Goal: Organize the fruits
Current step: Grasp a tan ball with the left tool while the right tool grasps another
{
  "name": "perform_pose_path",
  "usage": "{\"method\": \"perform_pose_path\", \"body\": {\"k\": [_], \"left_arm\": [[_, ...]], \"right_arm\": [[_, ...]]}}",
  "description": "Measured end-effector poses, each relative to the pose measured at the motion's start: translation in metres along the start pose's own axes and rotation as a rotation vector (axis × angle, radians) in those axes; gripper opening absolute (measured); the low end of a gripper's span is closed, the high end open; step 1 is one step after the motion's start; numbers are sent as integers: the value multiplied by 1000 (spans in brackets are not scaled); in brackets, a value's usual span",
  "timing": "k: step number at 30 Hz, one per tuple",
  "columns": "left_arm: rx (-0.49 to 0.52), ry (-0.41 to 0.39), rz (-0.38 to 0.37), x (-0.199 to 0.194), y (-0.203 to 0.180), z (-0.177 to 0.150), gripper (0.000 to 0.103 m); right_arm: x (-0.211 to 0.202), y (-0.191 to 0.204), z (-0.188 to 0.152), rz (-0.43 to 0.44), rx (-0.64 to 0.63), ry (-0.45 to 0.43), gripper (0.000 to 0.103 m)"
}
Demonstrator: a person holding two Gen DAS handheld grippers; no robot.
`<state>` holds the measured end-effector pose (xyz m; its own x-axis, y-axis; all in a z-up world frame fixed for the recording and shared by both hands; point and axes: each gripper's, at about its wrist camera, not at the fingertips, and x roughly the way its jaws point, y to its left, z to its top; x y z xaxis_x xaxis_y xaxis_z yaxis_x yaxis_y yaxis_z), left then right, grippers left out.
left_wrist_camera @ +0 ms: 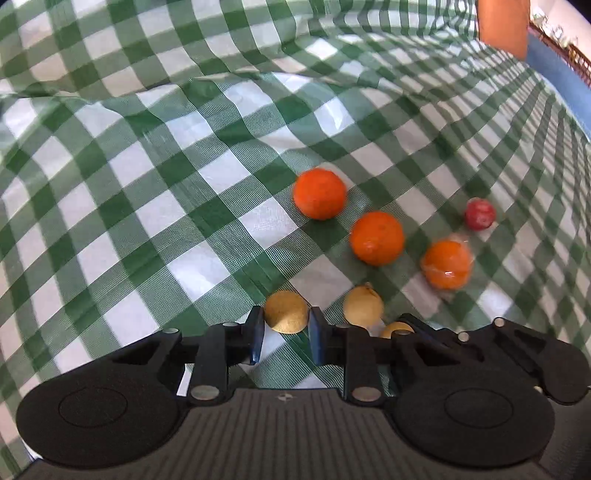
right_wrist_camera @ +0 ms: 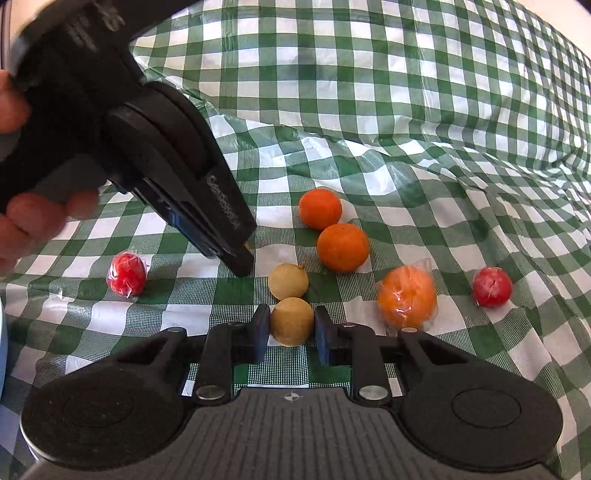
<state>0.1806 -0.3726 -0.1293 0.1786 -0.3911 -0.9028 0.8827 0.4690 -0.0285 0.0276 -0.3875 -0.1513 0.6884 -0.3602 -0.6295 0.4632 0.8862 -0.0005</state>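
Observation:
On a green checked cloth lie three oranges, one wrapped in plastic, three small tan fruits and two red wrapped fruits. My left gripper is shut on a tan fruit; another tan fruit lies to its right, and a third is half hidden behind the fingers. Oranges lie beyond. My right gripper is shut on a tan fruit, with another just beyond. The left gripper shows in the right wrist view, tip down on the cloth.
The cloth is wrinkled and rises in folds behind the fruit. An orange-brown post and a blue surface stand at the far right. A hand holds the left gripper.

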Motion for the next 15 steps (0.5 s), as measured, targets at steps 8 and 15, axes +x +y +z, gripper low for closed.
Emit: {"method": "perform_pose_path", "body": {"k": [8, 15], "left_arm": [[-125, -111, 96, -117, -6, -63, 28], [-299, -75, 161, -219, -6, -177, 28]], "right_arm": [[-68, -2, 11, -12, 30, -11, 27], [-171, 23, 2, 115, -8, 16, 27]]}}
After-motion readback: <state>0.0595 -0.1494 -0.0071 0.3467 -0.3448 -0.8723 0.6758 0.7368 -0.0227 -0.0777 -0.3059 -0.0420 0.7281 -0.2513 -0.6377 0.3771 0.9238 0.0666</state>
